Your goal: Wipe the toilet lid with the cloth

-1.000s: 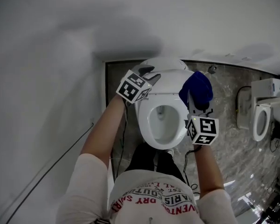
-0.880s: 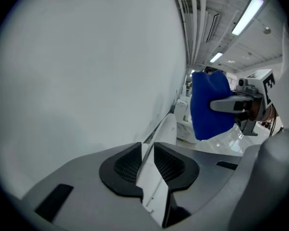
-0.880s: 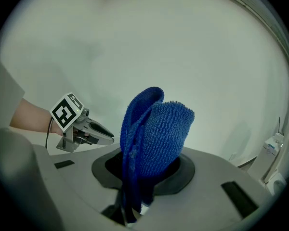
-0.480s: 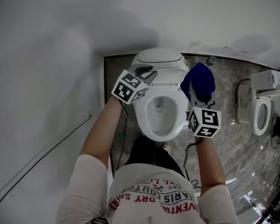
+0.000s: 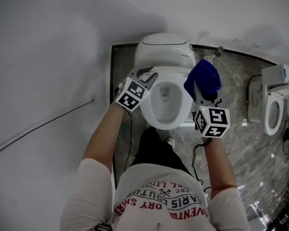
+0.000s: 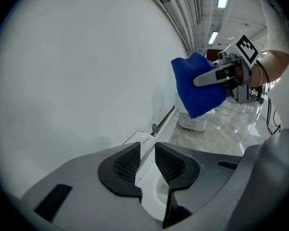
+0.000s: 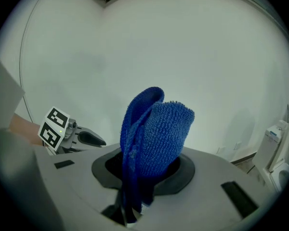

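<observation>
Clamping the blue cloth (image 7: 159,129) in the right hand-held gripper (image 7: 143,174), clenching on its lower end and letting the folded bulk stand up loosely above the pads. Carrying it in the air beside the right rear of the toilet seat (image 5: 147,109), apart from the porcelain.

Pinching the toilet lid (image 5: 164,49) by its left edge with the left hand-held gripper (image 6: 145,158), pressing a pad against each face of the thin white edge, though having just been easing those jaws slightly wider. Finding the lid raised behind the open bowl (image 5: 166,110), ahead of both hand-held grippers and reaching the left one only.

Pointing the left hand-held gripper downward and across the toilet toward the right one, with the cloth showing well beyond its tips. Pointing the right hand-held gripper toward the white wall behind the lid, with the left one showing low on its left side.

Standing at the front of the bowl, reaching out with both forearms (image 5: 103,134), one on each side of the seat.

Looking past the right hand-held gripper to grey marbled floor (image 5: 236,129) and, farther right, a second toilet (image 5: 274,112). Looking past the left hand-held gripper to a plain white wall (image 5: 48,57) with a thin dark cable (image 5: 43,121) running across it.
</observation>
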{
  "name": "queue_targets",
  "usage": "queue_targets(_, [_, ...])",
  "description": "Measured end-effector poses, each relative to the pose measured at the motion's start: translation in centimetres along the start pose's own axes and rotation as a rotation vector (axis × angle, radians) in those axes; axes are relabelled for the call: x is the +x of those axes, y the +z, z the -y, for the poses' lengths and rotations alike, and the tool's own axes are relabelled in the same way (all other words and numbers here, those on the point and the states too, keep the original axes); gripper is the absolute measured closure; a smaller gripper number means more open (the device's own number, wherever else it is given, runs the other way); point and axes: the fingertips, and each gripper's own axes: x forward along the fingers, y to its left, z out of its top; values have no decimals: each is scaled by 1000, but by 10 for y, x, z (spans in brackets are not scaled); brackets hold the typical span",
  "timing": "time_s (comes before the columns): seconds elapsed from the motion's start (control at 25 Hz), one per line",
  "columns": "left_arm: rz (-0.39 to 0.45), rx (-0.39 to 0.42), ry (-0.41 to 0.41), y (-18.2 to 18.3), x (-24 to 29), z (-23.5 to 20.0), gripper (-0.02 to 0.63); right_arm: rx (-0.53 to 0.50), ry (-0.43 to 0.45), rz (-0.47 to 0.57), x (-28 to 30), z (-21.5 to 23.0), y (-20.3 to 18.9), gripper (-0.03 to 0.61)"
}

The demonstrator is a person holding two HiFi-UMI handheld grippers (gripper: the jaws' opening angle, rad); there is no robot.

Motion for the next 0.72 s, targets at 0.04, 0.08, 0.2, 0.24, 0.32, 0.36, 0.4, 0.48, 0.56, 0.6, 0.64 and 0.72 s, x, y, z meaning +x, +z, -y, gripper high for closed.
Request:
queue_targets(0.04, [-8, -1, 0, -5, -3, 9, 515, -3, 5, -3, -7, 0, -4, 479])
queue_targets(0.08, [-22, 4, -3, -10, -6, 18, 515, -6, 11, -10, -13, 0, -9, 479])
queue_targets(0.2, [-79, 48, -9, -27, -14, 45, 517, -22, 38, -53, -27, -4, -25, 479])
queue_targets(0.24, [-92, 53, -3, -33, -16, 53, 517, -31, 54, -75, -29, -8, -33, 479])
queue_targets(0.32, [-102, 36, 16, -42, -21, 67, 517, -50, 92, -128, -31, -18, -54, 479])
queue_targets(0.36, [-103, 26, 26, -47, -24, 74, 517, -60, 108, -155, -31, -24, -66, 479])
queue_targets(0.4, [-102, 28, 38, -50, -26, 79, 517, -69, 118, -177, -30, -28, -76, 479])
queue_targets(0.48, [-94, 71, 79, -55, -28, 87, 517, -78, 127, -198, -27, -35, -93, 479])
queue_targets(0.56, [-66, 103, 136, -62, -30, 95, 517, -79, 135, -205, -26, -40, -106, 479])
queue_targets(0.6, [-48, 90, 157, -66, -33, 100, 517, -81, 138, -208, -27, -43, -113, 479])
queue_targets(0.64, [-35, 62, 170, -71, -36, 106, 517, -84, 142, -211, -29, -46, -120, 479])
queue_targets(0.72, [-36, 7, 185, -79, -41, 116, 515, -88, 147, -213, -32, -49, -129, 479])
